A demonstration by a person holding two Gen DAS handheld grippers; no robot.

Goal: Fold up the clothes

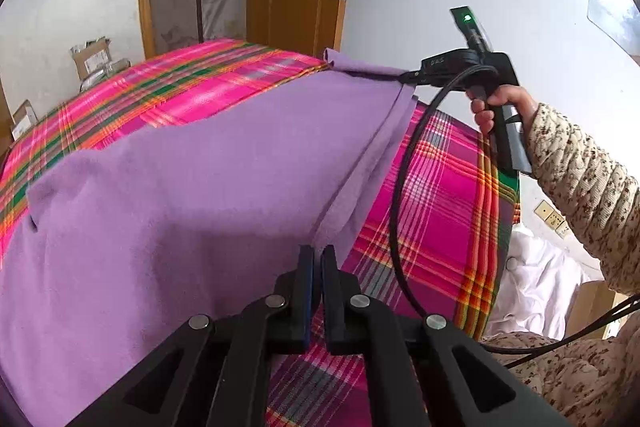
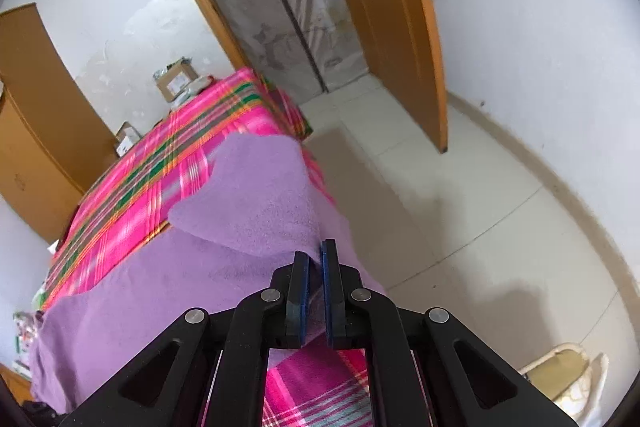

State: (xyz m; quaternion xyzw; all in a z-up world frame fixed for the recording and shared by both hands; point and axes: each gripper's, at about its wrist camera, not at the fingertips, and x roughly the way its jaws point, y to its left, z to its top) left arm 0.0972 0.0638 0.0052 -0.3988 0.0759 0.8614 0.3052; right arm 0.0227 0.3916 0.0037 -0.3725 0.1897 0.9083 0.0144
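A bed spread with a bright pink plaid sheet (image 1: pixel 440 211), striped in green, orange and white, fills this white-walled room.

Nearest, the left gripper (image 1: pixel 318 255) has its two black fingers pressed together on the near end of a soft lilac fleece garment (image 1: pixel 180 187). A raised double edge of the cloth runs straight ahead from those fingertips, up and away to the right gripper (image 1: pixel 404 78). That one pinches the far end of the same edge, its jaws closed on the fabric. To the left of that taut line the fleece spreads wide and flat over the sheet; to the right of it a narrow flap hangs down toward the plaid.

Seen along the right gripper's (image 2: pixel 316 259) own fingers, the blue-lined pads (image 2: pixel 328 279) sit tight on the lilac cloth, and a loose fold of it bulges just ahead and left of the tips. The rest lies below and to the left across the bed.

A person's hand (image 1: pixel 500 107), in a speckled beige knitted sleeve (image 1: pixel 580 171), grips the right tool's handle, with a black cable (image 1: pixel 400 195) looping down from it.

Beyond the fingers stand cardboard boxes (image 2: pixel 176 83) at the bed's far side, then an orange-brown wooden door (image 2: pixel 396 27) swung open beside a plastic-draped doorway, and pale floor tiles (image 2: pixel 480 211) to the right.
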